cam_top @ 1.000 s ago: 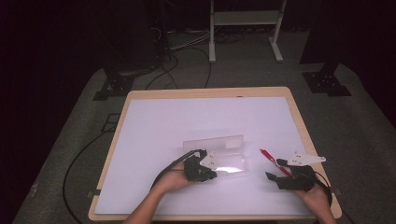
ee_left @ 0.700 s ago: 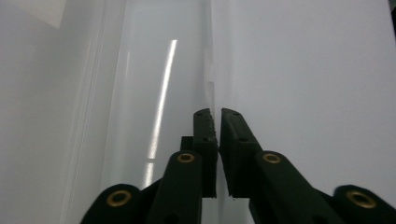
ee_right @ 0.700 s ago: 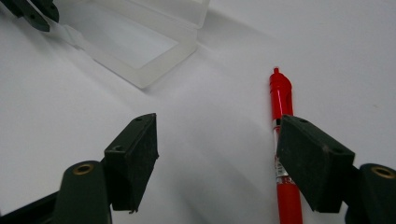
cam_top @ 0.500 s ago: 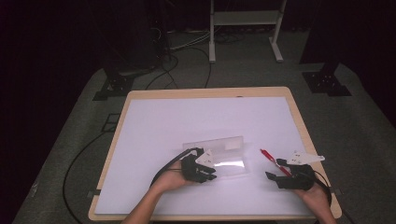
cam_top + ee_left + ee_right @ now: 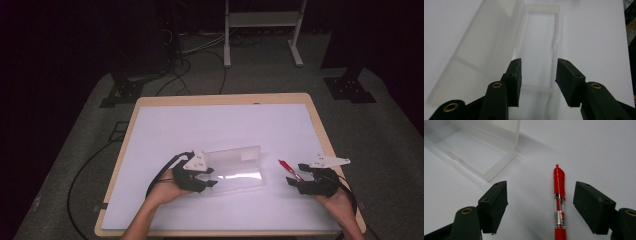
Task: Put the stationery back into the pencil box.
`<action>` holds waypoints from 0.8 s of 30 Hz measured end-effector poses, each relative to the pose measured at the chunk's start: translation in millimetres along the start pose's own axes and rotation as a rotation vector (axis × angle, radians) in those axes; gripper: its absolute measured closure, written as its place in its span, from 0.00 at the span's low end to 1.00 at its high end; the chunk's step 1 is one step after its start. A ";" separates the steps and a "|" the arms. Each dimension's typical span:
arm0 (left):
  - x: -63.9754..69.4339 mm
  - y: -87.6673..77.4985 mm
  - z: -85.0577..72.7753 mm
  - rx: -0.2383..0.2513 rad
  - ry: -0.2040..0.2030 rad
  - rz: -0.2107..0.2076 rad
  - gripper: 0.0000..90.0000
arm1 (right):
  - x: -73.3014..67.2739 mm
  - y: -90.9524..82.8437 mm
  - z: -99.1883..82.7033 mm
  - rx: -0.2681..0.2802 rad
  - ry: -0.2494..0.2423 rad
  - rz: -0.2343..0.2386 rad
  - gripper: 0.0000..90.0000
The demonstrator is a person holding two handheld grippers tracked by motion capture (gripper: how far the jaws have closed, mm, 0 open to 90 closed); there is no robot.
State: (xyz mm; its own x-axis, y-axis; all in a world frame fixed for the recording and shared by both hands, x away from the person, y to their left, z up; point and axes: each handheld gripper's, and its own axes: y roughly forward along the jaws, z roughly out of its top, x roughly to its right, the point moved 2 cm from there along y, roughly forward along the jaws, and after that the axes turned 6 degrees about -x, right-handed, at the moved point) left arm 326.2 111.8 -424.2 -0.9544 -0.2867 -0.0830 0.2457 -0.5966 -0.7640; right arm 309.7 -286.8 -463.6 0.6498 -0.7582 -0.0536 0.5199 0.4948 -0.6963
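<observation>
High view: both claws open; left claw (image 5: 210, 177) just opening over box (image 5: 240, 170), pen (image 5: 288, 168) beside.

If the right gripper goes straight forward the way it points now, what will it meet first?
Probably the red pen: it lies on the white table between the open jaws of the right gripper, along their line. Past its tip, the way looks free.

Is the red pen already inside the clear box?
No: in the right gripper view the red pen lies on the white table surface, apart from the open clear box, between the right gripper's open jaws.
</observation>
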 end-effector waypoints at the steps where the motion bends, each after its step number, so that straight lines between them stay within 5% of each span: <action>1: -1.0 -3.9 -2.6 0.012 -0.013 0.009 0.59 | 2.7 1.1 1.5 -0.011 0.002 -0.001 0.28; 24: -18.4 -45.1 -44.4 0.086 -0.125 0.094 0.48 | 18.4 13.1 6.5 -0.080 0.016 -0.022 0.31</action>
State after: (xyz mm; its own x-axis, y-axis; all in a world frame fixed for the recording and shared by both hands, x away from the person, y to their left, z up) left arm 325.1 177.3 -416.6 -0.8994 -0.4320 -0.0666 0.3511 -0.6233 -0.6987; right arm 332.1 -291.5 -469.0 0.6298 -0.7753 -0.0484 0.4876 0.4431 -0.7522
